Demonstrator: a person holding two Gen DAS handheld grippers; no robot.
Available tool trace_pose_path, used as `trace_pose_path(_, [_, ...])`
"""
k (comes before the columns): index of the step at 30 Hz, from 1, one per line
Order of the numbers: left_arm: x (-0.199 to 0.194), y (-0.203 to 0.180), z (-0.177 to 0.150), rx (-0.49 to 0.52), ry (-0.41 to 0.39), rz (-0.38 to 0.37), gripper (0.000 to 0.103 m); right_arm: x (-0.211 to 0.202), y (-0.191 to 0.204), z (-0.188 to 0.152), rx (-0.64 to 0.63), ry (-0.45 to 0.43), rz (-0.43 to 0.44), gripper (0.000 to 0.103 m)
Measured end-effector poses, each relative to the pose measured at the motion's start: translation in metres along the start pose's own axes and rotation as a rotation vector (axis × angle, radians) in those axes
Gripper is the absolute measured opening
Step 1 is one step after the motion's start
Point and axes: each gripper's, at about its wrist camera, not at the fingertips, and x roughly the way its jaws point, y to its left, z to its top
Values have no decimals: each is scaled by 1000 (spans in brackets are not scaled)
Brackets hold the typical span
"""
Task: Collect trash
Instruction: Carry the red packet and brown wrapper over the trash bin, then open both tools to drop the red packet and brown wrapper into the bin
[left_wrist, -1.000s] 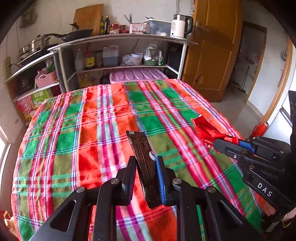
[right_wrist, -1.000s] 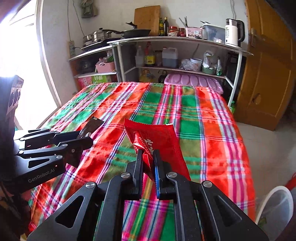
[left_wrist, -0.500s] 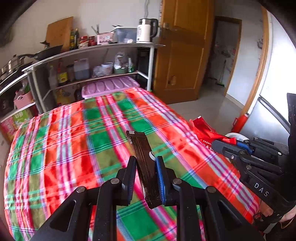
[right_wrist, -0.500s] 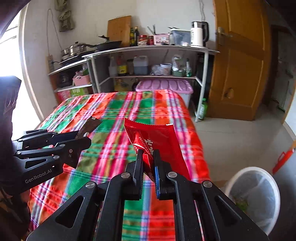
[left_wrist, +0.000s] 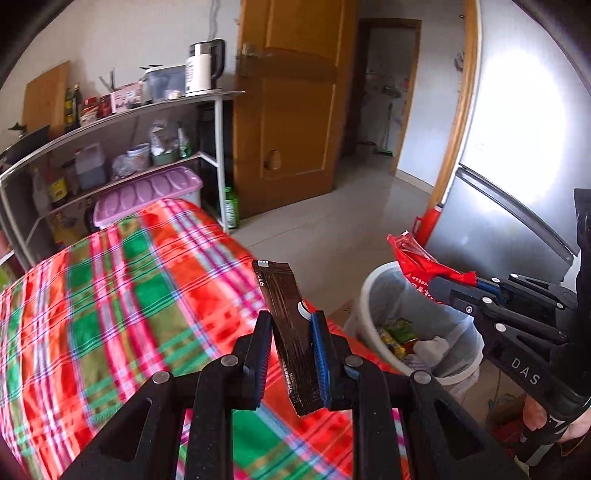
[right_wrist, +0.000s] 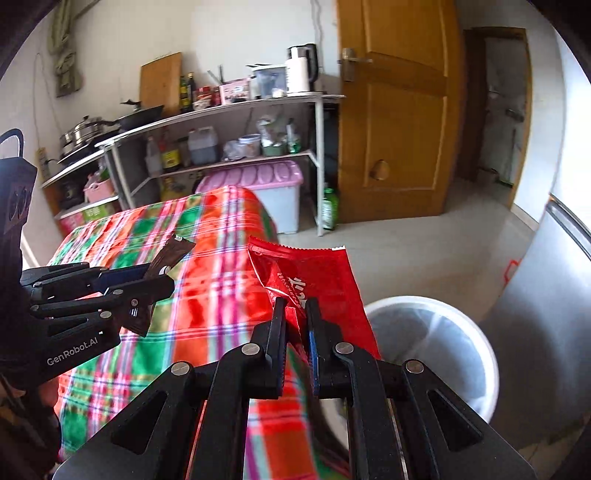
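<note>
My left gripper (left_wrist: 291, 323) is shut on a dark brown wrapper (left_wrist: 286, 317), held above the right edge of the plaid-covered table (left_wrist: 110, 295). It also shows in the right wrist view (right_wrist: 162, 273) with the brown wrapper (right_wrist: 171, 253). My right gripper (right_wrist: 295, 310) is shut on a red snack bag (right_wrist: 317, 280). In the left wrist view the right gripper (left_wrist: 448, 290) holds the red bag (left_wrist: 415, 262) over the white trash bin (left_wrist: 373, 295). The bin (right_wrist: 443, 332) has a clear liner and some trash inside.
A metal shelf unit (left_wrist: 129, 122) with bottles, a kettle and pans stands behind the table. A purple-lidded storage box (right_wrist: 258, 177) sits under it. A wooden door (right_wrist: 399, 110) is beyond. A silver fridge (left_wrist: 517, 147) stands right of the bin.
Both grippers have swung right with their wrappers, from over the table toward the trash bin. The bin is now close below the red bag.
</note>
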Motion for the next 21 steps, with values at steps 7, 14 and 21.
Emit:
trace_pose_path(7, [25, -45, 16, 50, 11, -76, 22, -14, -49, -7, 68, 0, -92, 10])
trace_pose_path(14, [55, -90, 25, 87, 46, -131, 22, -13, -91, -19, 117, 36, -158, 10])
trace_pose_path(21, [80, -114, 26, 92, 86, -156, 22, 6, -121, -30, 164, 92, -165, 10])
